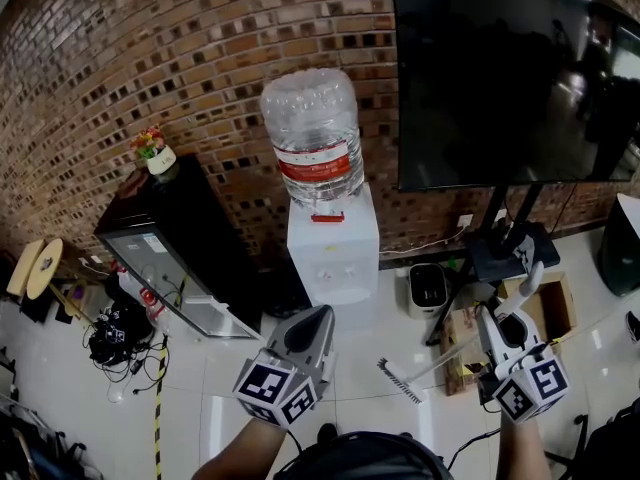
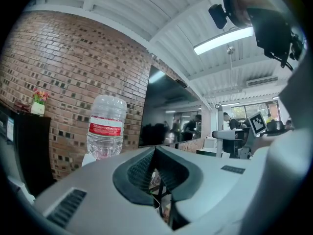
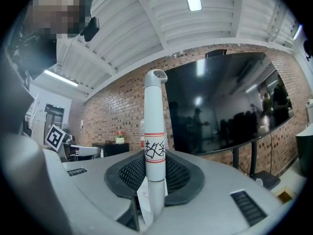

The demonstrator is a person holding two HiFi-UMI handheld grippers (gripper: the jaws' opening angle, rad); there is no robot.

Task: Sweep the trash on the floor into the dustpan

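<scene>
Count: 2 grippers (left (image 2: 155,154), right (image 3: 155,165)), 1 broom (image 1: 401,380), 1 water dispenser (image 1: 333,256) with 1 bottle (image 1: 312,133), 1 black cabinet (image 1: 165,233), 1 flower pot (image 1: 155,154), 1 dark screen (image 1: 500,68), 1 cardboard box (image 1: 548,303), 1 small white appliance (image 1: 428,288).

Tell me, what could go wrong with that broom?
The broom handle clamped in the right gripper points up near the TV; a big swing might hit it. The brush head lies close to the TV stand legs and could snag there.
</scene>
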